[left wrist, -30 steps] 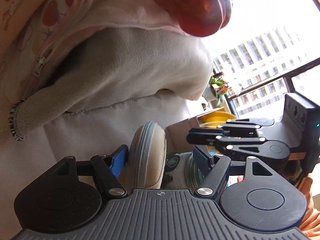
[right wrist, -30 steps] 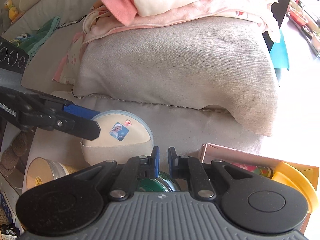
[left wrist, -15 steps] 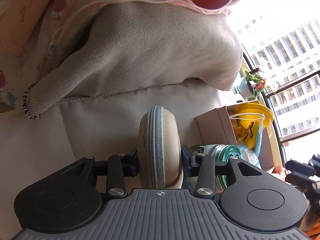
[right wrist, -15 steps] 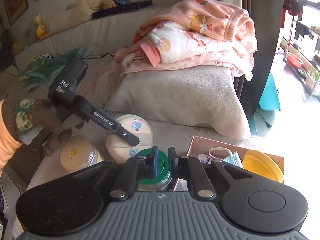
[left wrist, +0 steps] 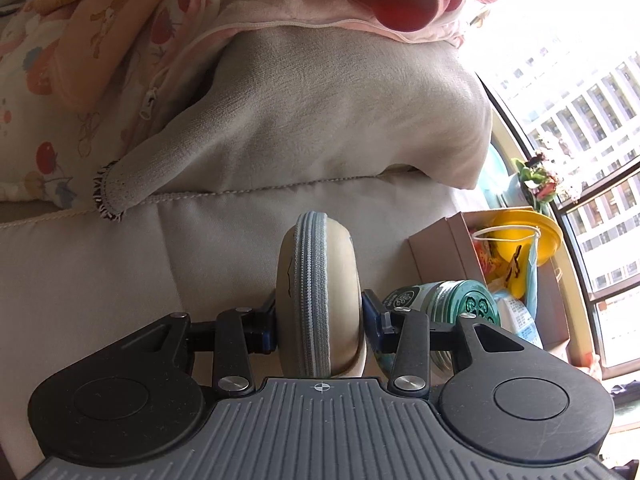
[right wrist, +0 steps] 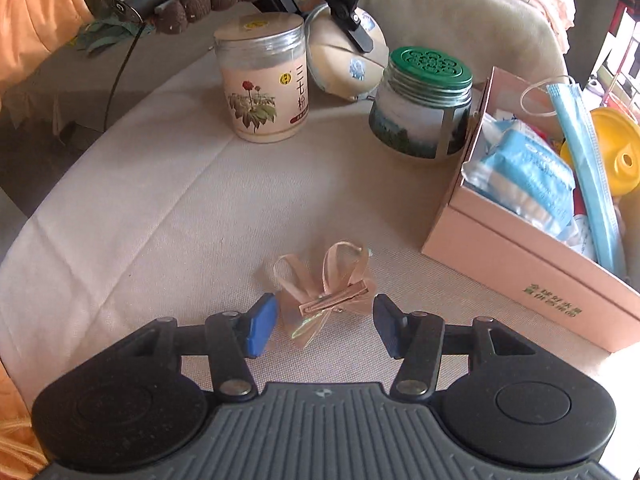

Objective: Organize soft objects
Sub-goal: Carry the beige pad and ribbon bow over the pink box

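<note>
My left gripper (left wrist: 318,326) is shut on a round beige zip pouch (left wrist: 318,292), held on edge above the sofa seat; the pouch also shows in the right wrist view (right wrist: 346,60) under the left gripper's fingers (right wrist: 356,36). My right gripper (right wrist: 324,326) is open, its blue pads on either side of a beige ribbon bow hair clip (right wrist: 324,292) lying on the cloth seat. A grey cushion (left wrist: 320,112) with folded pink baby clothes (left wrist: 200,20) on top lies beyond the pouch.
A cream jar with a flower label (right wrist: 264,80) and a green-lidded jar (right wrist: 424,104) stand on the seat. A pink cardboard box (right wrist: 512,248) at right holds tissue packs, a blue face mask and a yellow lid. A window is to the right.
My right gripper has opened and dropped low over the seat to straddle the bow clip. My left gripper stays shut on the pouch and has shifted a little.
</note>
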`<state>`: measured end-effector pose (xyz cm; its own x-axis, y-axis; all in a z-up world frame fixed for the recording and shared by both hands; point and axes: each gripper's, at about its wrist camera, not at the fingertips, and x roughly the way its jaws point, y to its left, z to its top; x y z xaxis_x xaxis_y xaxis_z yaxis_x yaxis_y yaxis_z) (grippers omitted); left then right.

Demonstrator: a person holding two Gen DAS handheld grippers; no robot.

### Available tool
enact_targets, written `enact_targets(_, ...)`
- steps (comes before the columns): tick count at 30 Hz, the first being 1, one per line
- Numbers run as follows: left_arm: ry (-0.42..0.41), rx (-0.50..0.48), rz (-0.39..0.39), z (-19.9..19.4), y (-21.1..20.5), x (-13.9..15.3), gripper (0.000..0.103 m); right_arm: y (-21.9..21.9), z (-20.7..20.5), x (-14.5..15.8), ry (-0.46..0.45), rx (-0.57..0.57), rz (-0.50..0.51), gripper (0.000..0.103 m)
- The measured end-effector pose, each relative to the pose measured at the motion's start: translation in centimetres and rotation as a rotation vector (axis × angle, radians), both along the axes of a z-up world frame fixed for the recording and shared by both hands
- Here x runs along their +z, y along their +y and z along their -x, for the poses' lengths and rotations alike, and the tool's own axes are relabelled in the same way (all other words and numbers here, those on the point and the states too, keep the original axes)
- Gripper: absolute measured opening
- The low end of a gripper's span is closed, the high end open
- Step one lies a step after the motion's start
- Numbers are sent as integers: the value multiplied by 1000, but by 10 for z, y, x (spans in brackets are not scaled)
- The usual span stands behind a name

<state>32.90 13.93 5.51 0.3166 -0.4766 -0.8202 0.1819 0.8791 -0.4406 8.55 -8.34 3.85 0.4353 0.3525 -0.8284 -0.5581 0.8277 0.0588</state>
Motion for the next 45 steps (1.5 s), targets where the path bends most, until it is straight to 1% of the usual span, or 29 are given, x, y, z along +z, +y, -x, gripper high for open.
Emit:
enact_targets(1, -3, 5, 3, 1, 4, 2, 45, 2, -1, -4, 7, 0, -2, 56)
enact_targets(2, -8, 12, 6, 3, 6, 5, 45, 4, 2, -5, -23, 1, -6, 57)
enact_targets(3, -16, 20, 9, 4, 8, 8, 45, 5, 3, -5, -32, 7, 4, 55)
enact_targets(4, -23, 27, 13, 6, 11, 12, 45, 7, 4, -5, -45, 19, 7, 50)
enact_targets(5, -33, 34, 17, 8, 16, 19, 45, 9, 8, -5, -53, 30, 13, 31)
enact_targets(6, -43, 39, 19, 10, 19, 25, 45, 10, 9, -3, -57, 37, 18, 22)
enact_targets(7, -54, 44, 19, 12, 22, 32, 45, 9, 10, 0, -62, 40, 14, 20)
enact_targets(9, -74, 56, 20, 17, 26, 46, 45, 3, 15, 8, -78, 44, -2, 12)
enact_targets(11, -105, 65, 17, 24, 29, 66, 45, -4, 20, 24, -103, 45, -30, 11)
enact_targets(13, -137, 69, 19, 32, 30, 88, 45, -14, 20, 45, -148, 39, -70, 11)
enact_targets(18, -248, 59, 24, 61, 13, 155, 45, -52, 31, 119, -314, -11, -176, 11)
enact_targets(21, -293, 25, 39, 77, -13, 185, 45, -82, 37, 156, -411, -55, -227, 11)
enact_targets(23, -301, -15, 63, 84, -36, 197, 45, -103, 39, 173, -486, -100, -235, 11)
enact_targets(25, -292, -66, 82, 88, -64, 200, 45, -121, 42, 183, -536, -142, -236, 11)
enact_targets(28, -255, -141, 109, 89, -109, 188, 45, -149, 44, 189, -582, -198, -229, 11)
enact_targets(29, -231, -169, 127, 86, -128, 175, 45, -157, 42, 188, -588, -217, -224, 11)
enact_targets(31, -194, -198, 162, 80, -153, 159, 45, -174, 38, 185, -586, -255, -218, 11)
enact_targets(33, -147, -227, 213, 73, -180, 133, 45, -188, 29, 179, -576, -292, -213, 11)
enact_targets(36, -81, -235, 294, 64, -206, 92, 45, -207, 14, 163, -544, -341, -210, 11)
enact_targets(37, -64, -238, 310, 59, -215, 74, 45, -212, 8, 156, -530, -354, -210, 11)
enact_targets(38, -56, -237, 301, 56, -222, 57, 45, -216, 2, 148, -515, -365, -208, 11)
enact_targets(39, -53, -234, 274, 53, -227, 45, 45, -218, -4, 141, -499, -373, -206, 11)
enact_targets(40, -55, -229, 231, 49, -231, 32, 45, -220, -11, 133, -479, -379, -205, 11)
enact_targets(41, -69, -230, 161, 46, -235, 18, 45, -219, -20, 122, -453, -382, -204, 11)
enact_targets(42, -86, -235, 105, 46, -236, 11, 46, -218, -27, 112, -432, -383, -197, 11)
enact_targets(43, -111, -246, 91, 46, -234, 7, 52, -217, -34, 102, -412, -382, -183, 11)
enact_targets(45, -140, -251, 115, 50, -225, 10, 52, -210, -47, 83, -378, -373, -157, 11)
